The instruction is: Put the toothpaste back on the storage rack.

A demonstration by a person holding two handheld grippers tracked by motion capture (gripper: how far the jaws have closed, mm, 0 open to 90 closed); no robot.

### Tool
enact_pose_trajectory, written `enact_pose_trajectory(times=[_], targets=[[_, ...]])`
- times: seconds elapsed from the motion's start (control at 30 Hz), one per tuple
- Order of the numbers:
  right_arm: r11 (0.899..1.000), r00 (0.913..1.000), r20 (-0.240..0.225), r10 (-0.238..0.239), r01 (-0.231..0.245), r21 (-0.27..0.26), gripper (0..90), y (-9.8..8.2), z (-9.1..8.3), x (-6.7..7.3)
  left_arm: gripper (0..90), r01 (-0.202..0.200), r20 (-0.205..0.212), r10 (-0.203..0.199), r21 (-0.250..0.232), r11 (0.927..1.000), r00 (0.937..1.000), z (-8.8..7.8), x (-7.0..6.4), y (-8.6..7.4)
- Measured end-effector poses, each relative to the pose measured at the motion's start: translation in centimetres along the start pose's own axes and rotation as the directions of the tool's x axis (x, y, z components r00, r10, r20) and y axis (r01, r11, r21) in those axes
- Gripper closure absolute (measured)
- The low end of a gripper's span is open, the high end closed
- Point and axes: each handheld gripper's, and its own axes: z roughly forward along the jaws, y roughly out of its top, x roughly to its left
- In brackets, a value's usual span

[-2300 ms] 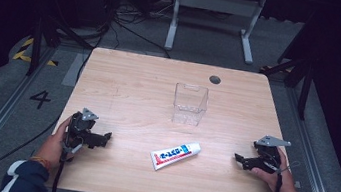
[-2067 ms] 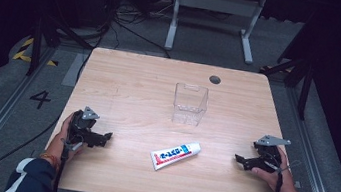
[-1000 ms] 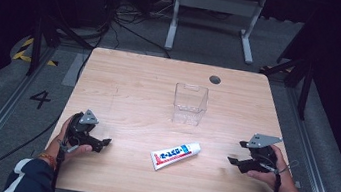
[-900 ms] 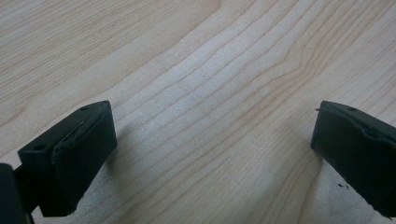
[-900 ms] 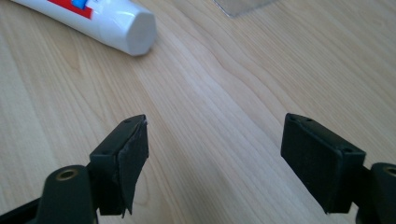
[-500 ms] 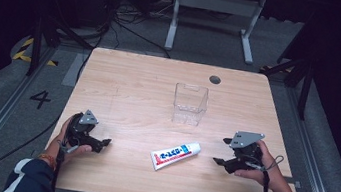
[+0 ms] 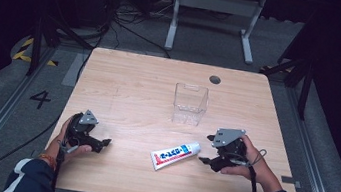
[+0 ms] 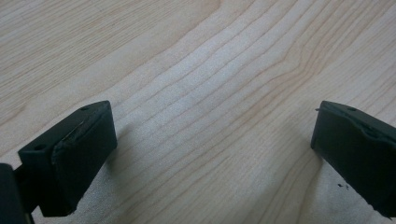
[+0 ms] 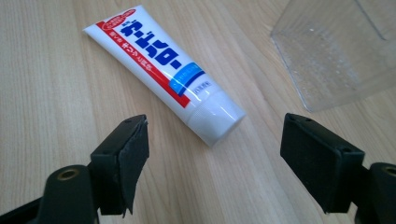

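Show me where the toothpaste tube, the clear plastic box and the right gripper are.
toothpaste tube point(image 9: 161, 70): right gripper view, on the printed middle of its body.
clear plastic box point(image 7: 190, 104): high view, on its front wall.
right gripper point(image 9: 212, 161): right gripper view, midway between its open jaws.

Light wooden rectangular table point(image 7: 125, 79) on grey carpeted floor point(image 7: 1, 102); white metal frame point(image 7: 215, 11) beyond; black cables point(image 7: 128, 19) on floor; surroundings dark

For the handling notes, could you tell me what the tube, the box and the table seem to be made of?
Tube: likely soft plastic, glossy; printed skin with highlights on its white cap.
Box: clear hard plastic, probably; the tabletop shows through its walls.
Table: pale wood or wood-look laminate, matte, with visible grain.
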Motion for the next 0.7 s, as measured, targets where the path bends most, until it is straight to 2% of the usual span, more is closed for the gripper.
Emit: enact_pose_trajectory(times=[0.3, 0.47, 0.7], targets=[[0.998, 0.9971, -0.057, -0.051, 0.053, 0.035, 23.8, 1.6, 2.0, 0.6, 0.6, 0.0, 0.0, 0.0, -0.001, 1.0, 1.0, 0.0, 0.0, 0.0], [0.994, 0.9907, -0.101, -0.091, 0.097, 0.057, 24.0, 2.7, 3.3, 1.1, 0.6, -0.001, 0.0, 0.001, 0.0, 1.0, 1.0, 0.0, 0.0, 0.0], [0.987, 0.983, -0.138, -0.122, 0.134, 0.085, 24.8, 4.4, 4.9, 1.5, 0.6, 0.0, 0.0, 0.0, 0.0, 1.0, 1.0, 0.0, 0.0, 0.0]])
